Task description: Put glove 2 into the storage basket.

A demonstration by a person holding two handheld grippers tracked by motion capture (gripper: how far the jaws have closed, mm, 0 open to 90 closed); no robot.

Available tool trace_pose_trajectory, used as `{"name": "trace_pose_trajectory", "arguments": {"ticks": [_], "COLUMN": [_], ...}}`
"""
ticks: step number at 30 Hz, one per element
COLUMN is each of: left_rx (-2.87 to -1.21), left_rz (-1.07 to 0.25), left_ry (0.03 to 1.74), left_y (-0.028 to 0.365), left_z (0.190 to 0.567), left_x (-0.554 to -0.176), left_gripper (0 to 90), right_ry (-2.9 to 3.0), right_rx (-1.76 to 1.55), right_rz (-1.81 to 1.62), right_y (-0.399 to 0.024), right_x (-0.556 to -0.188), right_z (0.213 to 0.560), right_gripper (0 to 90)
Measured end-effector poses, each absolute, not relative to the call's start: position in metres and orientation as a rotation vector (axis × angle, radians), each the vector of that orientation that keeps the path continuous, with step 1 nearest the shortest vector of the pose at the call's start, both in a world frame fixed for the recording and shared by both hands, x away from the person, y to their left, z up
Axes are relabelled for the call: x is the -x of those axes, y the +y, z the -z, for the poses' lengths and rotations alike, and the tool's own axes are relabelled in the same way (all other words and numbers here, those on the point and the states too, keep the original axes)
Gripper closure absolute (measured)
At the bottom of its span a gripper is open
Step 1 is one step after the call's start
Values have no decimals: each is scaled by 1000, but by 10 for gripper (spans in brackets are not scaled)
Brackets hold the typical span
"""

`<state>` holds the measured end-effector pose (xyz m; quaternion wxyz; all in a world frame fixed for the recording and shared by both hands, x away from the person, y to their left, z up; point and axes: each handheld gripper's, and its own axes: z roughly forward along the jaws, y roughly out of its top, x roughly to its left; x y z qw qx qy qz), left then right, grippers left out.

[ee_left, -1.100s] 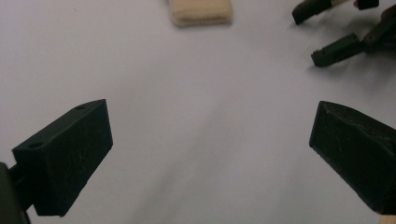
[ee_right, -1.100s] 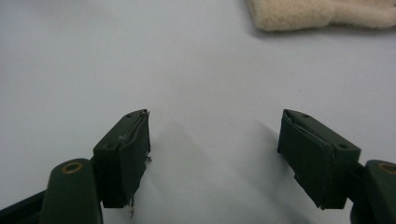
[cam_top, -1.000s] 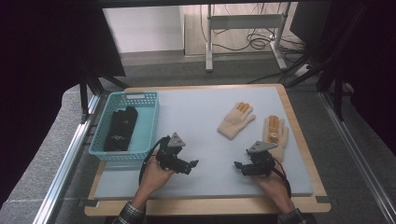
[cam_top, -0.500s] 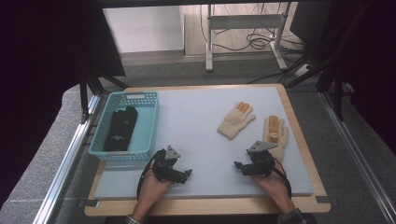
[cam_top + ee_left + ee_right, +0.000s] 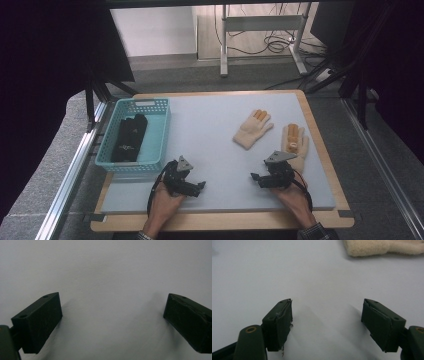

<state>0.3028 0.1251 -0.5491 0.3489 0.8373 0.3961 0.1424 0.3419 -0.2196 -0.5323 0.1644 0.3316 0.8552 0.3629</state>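
Table (image 5: 210, 130) in high view: teal basket (image 5: 150, 150) at left with black gloves (image 5: 129, 137) inside; two cream gloves with orange fingertips at right, one (image 5: 252, 129) mid-table, other (image 5: 295, 142) just beyond right gripper (image 5: 256, 178). Left gripper (image 5: 199, 187) near front edge, just beside basket corner.
Left gripper view: jaws spread wide, nothing between, low over grey surface.
Right gripper view: jaws released, empty; cream glove cuff (image 5: 384, 247) ahead.

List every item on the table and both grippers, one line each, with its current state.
Left gripper: open, empty, low over the mat.
Right gripper: open, empty, low over the mat.
Teal basket: upright at the table's left side, holding the black gloves.
Black gloves: lying inside the basket.
Near cream glove: flat on the mat, orange fingertips pointing away.
Far-right cream glove: flat on the mat, just beyond the right gripper.
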Motion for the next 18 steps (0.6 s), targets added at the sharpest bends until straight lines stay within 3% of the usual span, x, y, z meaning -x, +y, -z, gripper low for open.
{"name": "trace_pose_trajectory", "arguments": {"ticks": [7, 14, 18], "left_rx": [-2169, -2168, -2168], "left_rz": [-369, -368, -368], "left_ry": [1027, 1027, 1027], "left_y": [125, 125, 125], "left_z": [549, 549, 549], "left_x": [-303, -303, -303], "left_gripper": [22, 22, 23], "right_ry": [2386, 2323, 2295], "right_rx": [-1000, -1052, -1075], "right_rz": [-1086, -1129, -1126], "right_y": [-221, -220, -213], "right_x": [-353, -391, -417], "right_z": [518, 494, 486], "right_gripper": [355, 480, 461]}}
